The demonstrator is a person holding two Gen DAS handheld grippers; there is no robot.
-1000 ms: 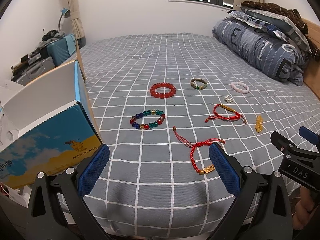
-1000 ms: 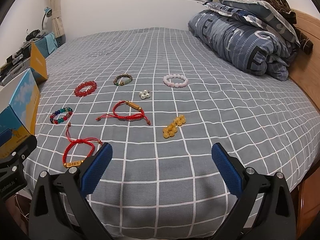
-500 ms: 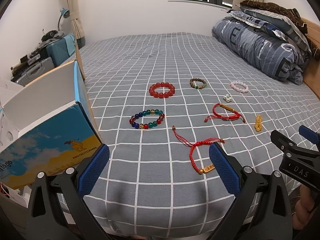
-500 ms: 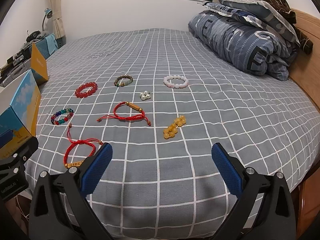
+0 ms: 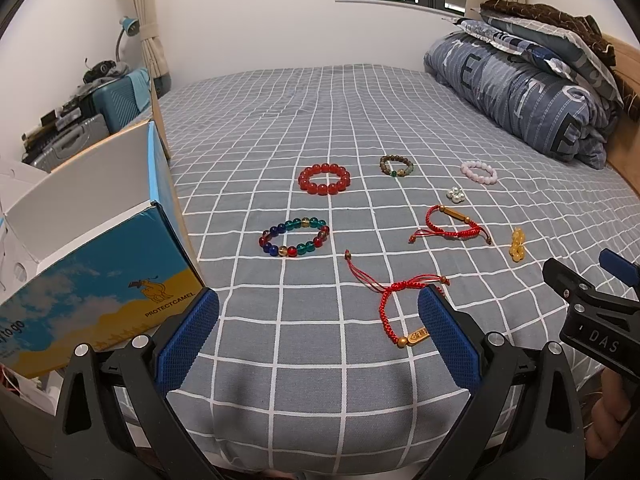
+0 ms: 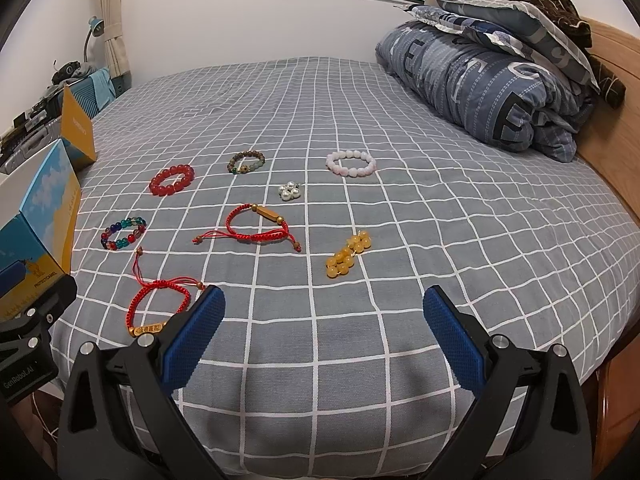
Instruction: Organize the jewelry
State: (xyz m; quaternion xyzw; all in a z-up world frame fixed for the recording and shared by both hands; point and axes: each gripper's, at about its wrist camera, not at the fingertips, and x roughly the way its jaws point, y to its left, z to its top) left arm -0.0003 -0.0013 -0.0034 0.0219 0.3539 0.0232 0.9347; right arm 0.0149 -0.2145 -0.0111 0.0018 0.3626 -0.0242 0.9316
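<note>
Bedroom shot: a big bed (image 6: 400, 128) with a grey checked sheet, a rolled-up duvet (image 6: 480, 92) far ahead and right of both tongs. An open blue-and-yellow box (image 5: 100, 280) sits just off the left side of the left tongs (image 5: 318, 340).

Both tongs are spread wide and holding nothing, hovering over the near edge of the bed. The right tongs (image 6: 324, 336) are the same story.

Compared with a second ago, barely anything has changed: both views creep a hair closer and no piece has shifted. So my read is that sorting hasn't really started and this is just the approach.

The jewelry is all loose on the sheet ahead of the tongs:
- red cord bracelet with gold tag (image 5: 404, 312), right by the left tongs' right finger, closest of all
- second red cord bracelet (image 6: 260, 226), further ahead
- red bead bracelet (image 5: 324, 179)
- multicolour bead bracelet (image 5: 294, 237)
- brown bead bracelet (image 5: 396, 166)
- pink bead bracelet (image 6: 351, 163)
- yellow beads (image 6: 348, 254), straight ahead of the right tongs
- small pearl cluster (image 6: 289, 191)
</note>
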